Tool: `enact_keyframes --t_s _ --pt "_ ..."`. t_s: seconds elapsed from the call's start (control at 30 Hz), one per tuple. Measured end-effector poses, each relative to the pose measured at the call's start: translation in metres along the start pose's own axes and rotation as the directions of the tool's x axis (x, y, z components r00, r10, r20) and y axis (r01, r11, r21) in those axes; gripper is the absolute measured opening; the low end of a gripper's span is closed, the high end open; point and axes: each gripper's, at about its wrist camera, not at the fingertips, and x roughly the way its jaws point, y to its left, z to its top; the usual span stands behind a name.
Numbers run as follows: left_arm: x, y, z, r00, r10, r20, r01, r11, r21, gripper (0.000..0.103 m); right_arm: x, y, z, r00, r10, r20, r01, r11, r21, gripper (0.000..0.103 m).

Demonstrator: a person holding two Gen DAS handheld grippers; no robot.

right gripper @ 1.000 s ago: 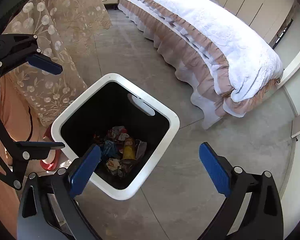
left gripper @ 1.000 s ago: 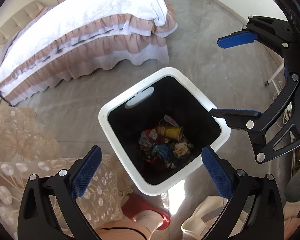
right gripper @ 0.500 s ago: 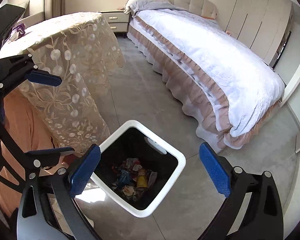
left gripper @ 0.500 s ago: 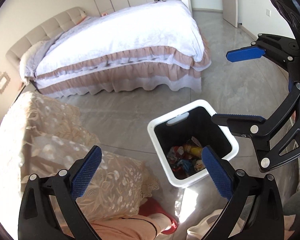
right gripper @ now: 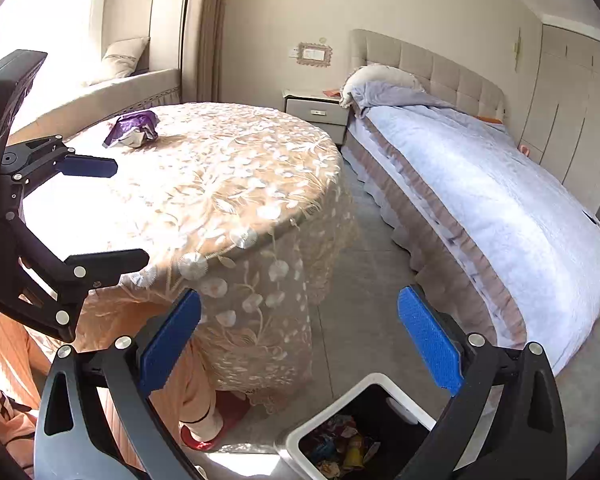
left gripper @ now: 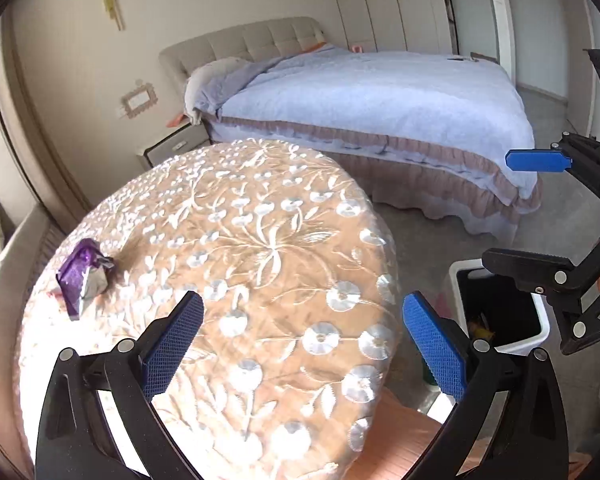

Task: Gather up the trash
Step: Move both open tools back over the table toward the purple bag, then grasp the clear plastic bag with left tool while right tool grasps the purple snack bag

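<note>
Left wrist, purple wrapper (left gripper: 85,275) beyond open jaws, left

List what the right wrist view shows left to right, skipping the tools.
Window-seat cushion → purple wrapper → lace-covered round table → nightstand → pillow → bed.

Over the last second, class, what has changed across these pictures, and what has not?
Both grippers, left and right, swung up from above the bin toward the round table, bringing the purple wrapper into view. Unchanged: both stay open and empty; the bin still holds trash.
</note>
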Motion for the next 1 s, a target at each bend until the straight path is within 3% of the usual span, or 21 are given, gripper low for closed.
enact_keyframes --t_s 0.27,0.57,0.9,1.0 --pt "-0.024 0.093 -0.021 0.99 0.14 0.005 -0.138 0.983 -0.121 0.098 0.031 0.081 0.069 0.988 0.142 0.051 -0.136 0.985 -0.11 0.098" --pt "-0.029 0.167 -0.046 0.978 0.209 -0.023 -0.21 0.958 -0.197 0.098 0.061 0.155 0.124 0.967 0.247 0.063 -0.231 0.953 -0.198 0.098" --pt "-0.014 0.239 -0.061 0.963 0.263 -0.061 -0.269 0.922 -0.278 0.098 0.098 0.202 0.167 0.949 0.313 0.045 -0.297 0.929 -0.219 0.098" --pt "-0.002 0.264 -0.065 0.955 0.28 -0.093 -0.295 0.911 -0.287 0.098 0.114 0.211 0.177 0.957 0.288 0.037 -0.274 0.937 -0.217 0.098"
